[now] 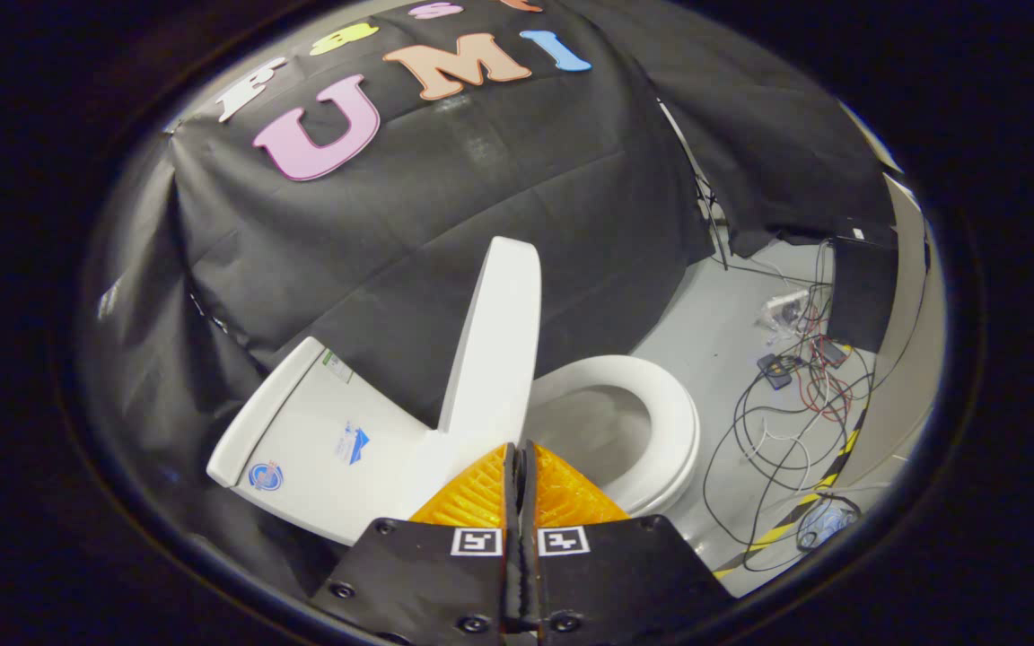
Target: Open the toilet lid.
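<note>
Grey booth floor (714, 341), loose cables nearby. White rigid plastic toilet lid (495, 350) stood raised over the seat ring (670, 422), just beyond the gripper (519, 462), fingers pressed together, holding nothing. Likely light, slick; take its free edge.

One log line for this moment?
lid: raised, upright | seat: down | gripper: fingers together, empty, near lid base | tank: beside lid
</note>
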A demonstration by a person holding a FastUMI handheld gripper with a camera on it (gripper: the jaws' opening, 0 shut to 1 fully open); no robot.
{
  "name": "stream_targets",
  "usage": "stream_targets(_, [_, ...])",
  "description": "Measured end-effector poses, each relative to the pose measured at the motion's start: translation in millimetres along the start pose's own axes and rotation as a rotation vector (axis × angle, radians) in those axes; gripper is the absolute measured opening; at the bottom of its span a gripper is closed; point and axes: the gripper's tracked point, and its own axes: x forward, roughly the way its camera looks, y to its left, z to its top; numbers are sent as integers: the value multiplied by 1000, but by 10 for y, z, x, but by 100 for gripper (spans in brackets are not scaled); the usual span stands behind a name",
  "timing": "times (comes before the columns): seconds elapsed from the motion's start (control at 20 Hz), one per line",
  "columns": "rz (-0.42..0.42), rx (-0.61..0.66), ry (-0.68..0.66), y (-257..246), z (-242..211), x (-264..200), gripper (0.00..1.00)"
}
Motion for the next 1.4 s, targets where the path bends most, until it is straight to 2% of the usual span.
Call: stream_targets(1.4, [114,-261,-95,1030,190,-195,1])
